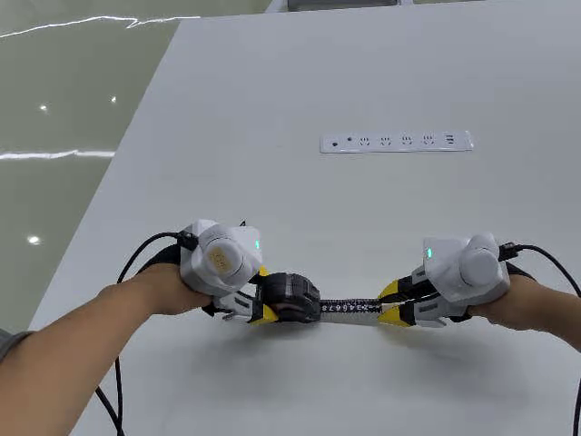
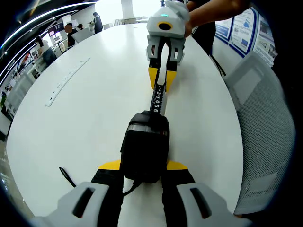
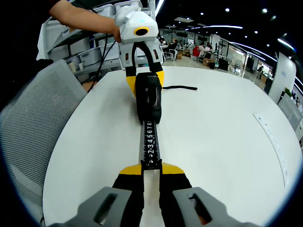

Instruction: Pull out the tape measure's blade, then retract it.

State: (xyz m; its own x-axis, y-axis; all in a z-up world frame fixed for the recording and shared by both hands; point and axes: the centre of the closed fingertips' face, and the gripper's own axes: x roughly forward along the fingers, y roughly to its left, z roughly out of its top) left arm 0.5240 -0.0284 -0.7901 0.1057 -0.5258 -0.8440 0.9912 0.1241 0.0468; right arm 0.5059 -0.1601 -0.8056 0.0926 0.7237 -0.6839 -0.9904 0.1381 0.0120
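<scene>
Near the counter's front edge, your left gripper clamps the tape measure while your right gripper pinches its blade. The left gripper view has the jaws tight on the case. In the right gripper view the jaws grip the blade's tip with only a short length out, so most of the pull likely remains, then the retraction.
</scene>
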